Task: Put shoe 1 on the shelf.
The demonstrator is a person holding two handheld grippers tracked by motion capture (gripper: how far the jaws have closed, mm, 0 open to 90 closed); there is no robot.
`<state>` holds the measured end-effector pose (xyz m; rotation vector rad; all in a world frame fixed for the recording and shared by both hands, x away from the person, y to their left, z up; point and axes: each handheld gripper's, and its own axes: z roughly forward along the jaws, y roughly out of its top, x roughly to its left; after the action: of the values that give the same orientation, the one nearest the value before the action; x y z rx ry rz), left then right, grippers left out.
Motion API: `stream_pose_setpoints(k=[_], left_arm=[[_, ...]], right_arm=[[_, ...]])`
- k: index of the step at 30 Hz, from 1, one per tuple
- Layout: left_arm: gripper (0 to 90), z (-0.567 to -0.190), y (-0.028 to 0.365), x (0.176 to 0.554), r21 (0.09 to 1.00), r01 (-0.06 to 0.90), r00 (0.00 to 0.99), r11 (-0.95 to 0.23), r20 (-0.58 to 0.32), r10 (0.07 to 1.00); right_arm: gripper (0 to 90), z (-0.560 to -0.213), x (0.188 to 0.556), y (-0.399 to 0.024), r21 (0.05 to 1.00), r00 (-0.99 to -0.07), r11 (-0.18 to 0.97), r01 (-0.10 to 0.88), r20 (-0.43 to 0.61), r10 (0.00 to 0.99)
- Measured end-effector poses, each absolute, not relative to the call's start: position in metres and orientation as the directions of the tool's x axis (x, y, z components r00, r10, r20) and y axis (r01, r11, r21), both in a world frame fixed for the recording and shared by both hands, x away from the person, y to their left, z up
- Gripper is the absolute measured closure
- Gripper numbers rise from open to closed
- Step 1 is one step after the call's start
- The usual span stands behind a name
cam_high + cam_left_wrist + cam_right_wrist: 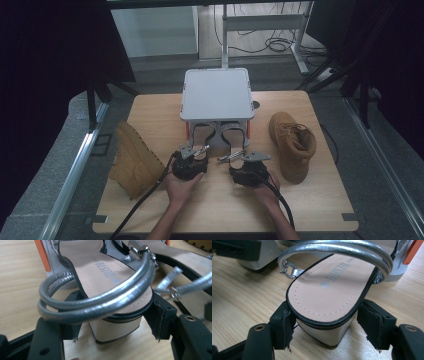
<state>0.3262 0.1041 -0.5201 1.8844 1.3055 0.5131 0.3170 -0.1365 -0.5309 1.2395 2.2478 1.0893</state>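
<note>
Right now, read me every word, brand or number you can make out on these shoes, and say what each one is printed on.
"DUSTO", then smaller letters too blurred to read: on the insole of the right sandal, beside a small round emblem.
"DUSTO", seen upside down: on the insole of the left sandal.
No readable text on the tan boots or the grey shoebox lid.

Bare tabletop (220,205) lies open nearer the person than the white rack (217,94); tan boots (134,161) (292,145) flank it, blocking both sides.
</note>
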Motion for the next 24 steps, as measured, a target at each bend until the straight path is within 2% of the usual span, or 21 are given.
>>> stream_pose_setpoints(k=[24], left_arm=[[37.0,-0.519,0.085,0.369,0.798,0.593,0.305,-0.110,-0.096,0.948]], right_arm=[[32.5,-0.530,0.317,-0.137,0.762,-0.550,0.315,0.565,0.063,0.833]])
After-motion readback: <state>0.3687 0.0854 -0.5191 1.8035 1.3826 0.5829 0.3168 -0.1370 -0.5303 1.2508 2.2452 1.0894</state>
